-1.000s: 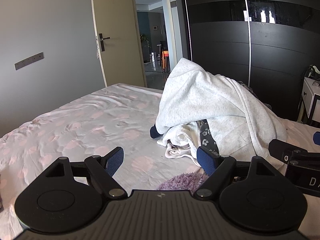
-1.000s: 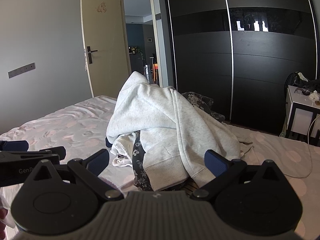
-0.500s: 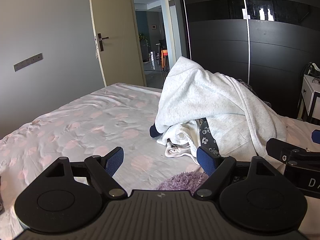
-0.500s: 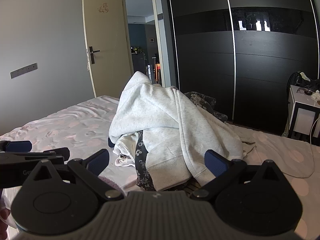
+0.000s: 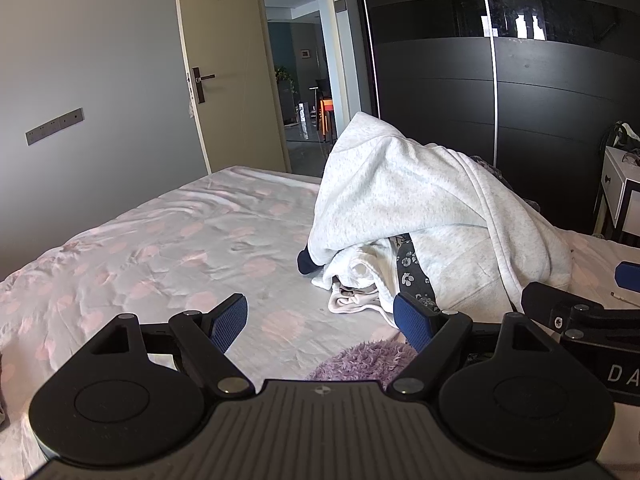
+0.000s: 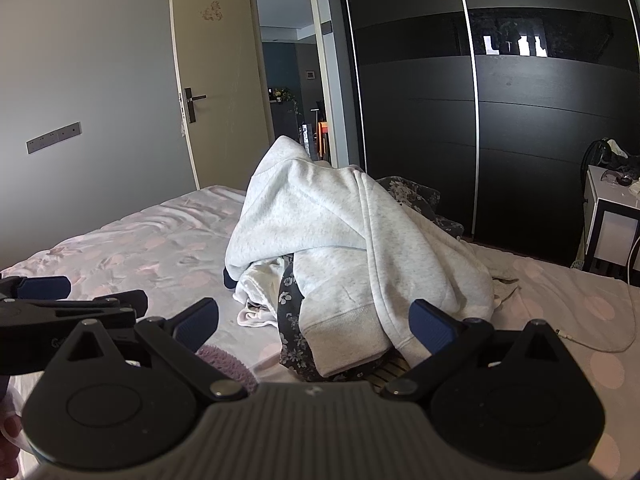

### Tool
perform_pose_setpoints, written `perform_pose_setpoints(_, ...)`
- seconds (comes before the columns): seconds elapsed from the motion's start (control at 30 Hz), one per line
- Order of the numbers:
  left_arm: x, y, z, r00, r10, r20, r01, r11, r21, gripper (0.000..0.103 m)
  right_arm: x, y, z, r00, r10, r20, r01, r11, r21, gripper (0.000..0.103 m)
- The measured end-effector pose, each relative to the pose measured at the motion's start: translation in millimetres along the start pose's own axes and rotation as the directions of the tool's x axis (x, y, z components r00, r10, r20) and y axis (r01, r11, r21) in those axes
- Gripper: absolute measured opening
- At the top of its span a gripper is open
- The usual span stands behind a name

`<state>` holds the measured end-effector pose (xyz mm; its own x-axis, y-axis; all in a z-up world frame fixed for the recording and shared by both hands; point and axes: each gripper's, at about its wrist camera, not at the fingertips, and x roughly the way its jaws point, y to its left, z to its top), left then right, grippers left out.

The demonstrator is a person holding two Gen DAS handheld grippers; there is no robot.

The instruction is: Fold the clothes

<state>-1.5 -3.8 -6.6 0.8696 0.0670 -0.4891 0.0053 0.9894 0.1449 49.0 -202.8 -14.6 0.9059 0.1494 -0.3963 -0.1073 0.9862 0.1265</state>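
A heap of clothes sits on the bed (image 5: 180, 248). A light grey sweatshirt (image 5: 404, 196) drapes over the top; it also shows in the right wrist view (image 6: 332, 240). Under it lie a cream garment (image 5: 356, 280), a dark floral garment (image 5: 412, 276) and a navy piece (image 5: 305, 264). A fuzzy purple item (image 5: 360, 362) lies just in front of my left gripper. My left gripper (image 5: 320, 322) is open and empty, short of the heap. My right gripper (image 6: 314, 322) is open and empty, just before the sweatshirt's hem; it also shows in the left wrist view (image 5: 580, 312).
The bed sheet is pale with pink dots. A black sliding wardrobe (image 6: 500, 100) stands behind the bed. An open door (image 5: 224, 80) is at the back left. A white bedside table (image 6: 612, 220) stands at the right, with a white cable (image 6: 624, 320) on the bed.
Both views have shifted slightly. The heap sits a little further right and lower in the right wrist view. Both grippers stay open.
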Motion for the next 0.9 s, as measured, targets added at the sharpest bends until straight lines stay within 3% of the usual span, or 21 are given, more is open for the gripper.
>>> perform_pose_setpoints(0.9, 2.0, 0.0, -5.1, 1.0, -0.007, -0.023, 0.006, 1.0, -0.016, 0.08, -2.9, -5.2, -2.0, 1.0, 0.003, -0.006, -0.003, 1.0, 0.008, 0.102)
